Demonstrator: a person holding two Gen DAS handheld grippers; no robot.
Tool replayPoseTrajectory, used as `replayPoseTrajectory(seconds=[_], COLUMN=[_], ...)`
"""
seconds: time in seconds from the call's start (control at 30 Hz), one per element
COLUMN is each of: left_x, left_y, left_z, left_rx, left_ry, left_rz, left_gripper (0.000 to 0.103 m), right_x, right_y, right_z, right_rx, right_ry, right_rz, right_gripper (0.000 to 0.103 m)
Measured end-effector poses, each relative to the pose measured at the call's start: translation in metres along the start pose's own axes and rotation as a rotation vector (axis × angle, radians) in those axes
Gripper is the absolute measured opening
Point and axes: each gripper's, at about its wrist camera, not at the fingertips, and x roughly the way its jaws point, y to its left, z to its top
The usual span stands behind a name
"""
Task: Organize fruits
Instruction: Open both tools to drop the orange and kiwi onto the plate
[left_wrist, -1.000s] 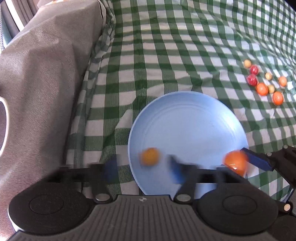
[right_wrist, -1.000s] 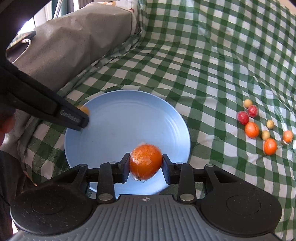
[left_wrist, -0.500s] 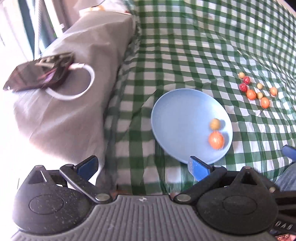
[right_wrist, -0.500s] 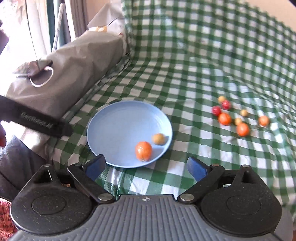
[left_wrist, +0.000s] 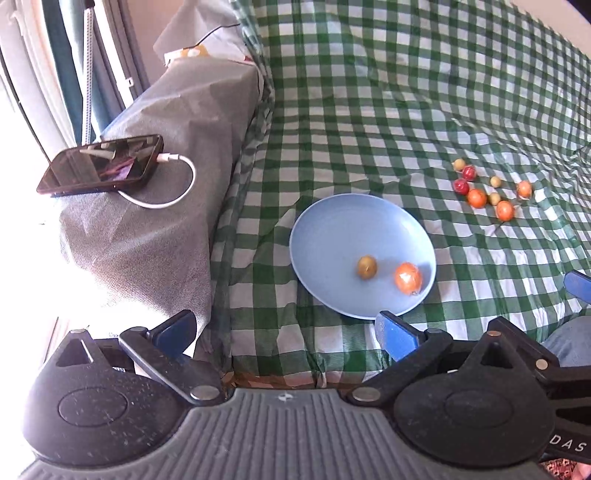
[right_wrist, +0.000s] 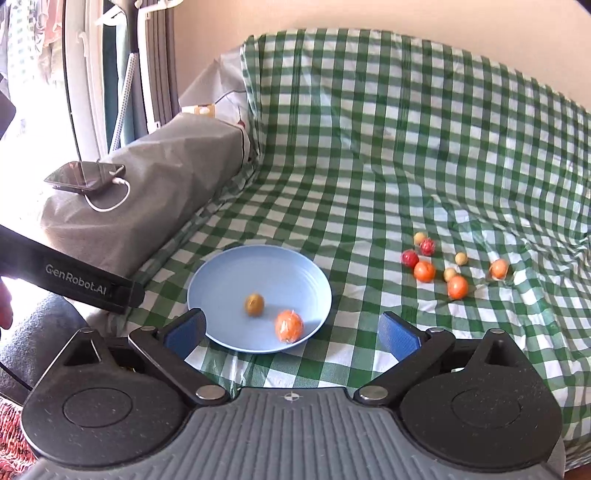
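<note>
A blue plate (left_wrist: 332, 236) (right_wrist: 266, 269) lies on the green checked cloth. On it are a wrapped orange fruit (left_wrist: 407, 277) (right_wrist: 289, 325) and a small yellow-brown fruit (left_wrist: 367, 267) (right_wrist: 254, 304). Several small orange, red and yellow fruits (left_wrist: 484, 188) (right_wrist: 443, 264) lie in a cluster on the cloth to the right of the plate. My left gripper (left_wrist: 284, 332) is open and empty, pulled back above the cloth's near edge. My right gripper (right_wrist: 291, 332) is open and empty, held near the plate's front rim.
A grey covered block (left_wrist: 159, 206) (right_wrist: 147, 192) stands left of the plate, with a phone (left_wrist: 101, 164) (right_wrist: 85, 176) and white cable on top. A window and curtain are at the far left. The left gripper's body (right_wrist: 70, 282) crosses the right wrist view's left edge.
The right gripper let go of the orange fruit onto the plate and opened. Both grippers pulled back and up from the plate. The yellow-brown fruit rolled on the plate.
</note>
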Motion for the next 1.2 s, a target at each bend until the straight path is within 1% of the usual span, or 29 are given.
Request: replayPoseTrajectory(seconds=[0.17,0.47,0.87,1.2], left_x=[-0.007,-0.007,0.001,0.016], left_y=[-0.001,-0.001,-0.003,-0.009], left_z=[-0.001,-0.001,0.0,0.008], left_rx=[-0.001,-0.001,0.009,0.026], left_ry=[-0.017,-0.019,-0.001,0.031], left_rz=[-0.002,-0.002,0.002,0.014], left_gripper=[0.103,0.103,0.103,0.103], right_x=[-0.007,-0.009,-0.001,0.014], right_y=[-0.001,0.0,0.0,-0.009], right_z=[-0.001,-0.001,-0.001,-0.004], right_rx=[0.014,0.025,0.052,0.101], right_ry=[-0.016,-0.018,0.001,0.033], right_rz=[-0.006,-0.009,-0.008,-0.008], right_gripper=[0.1,0.1,0.1,0.1])
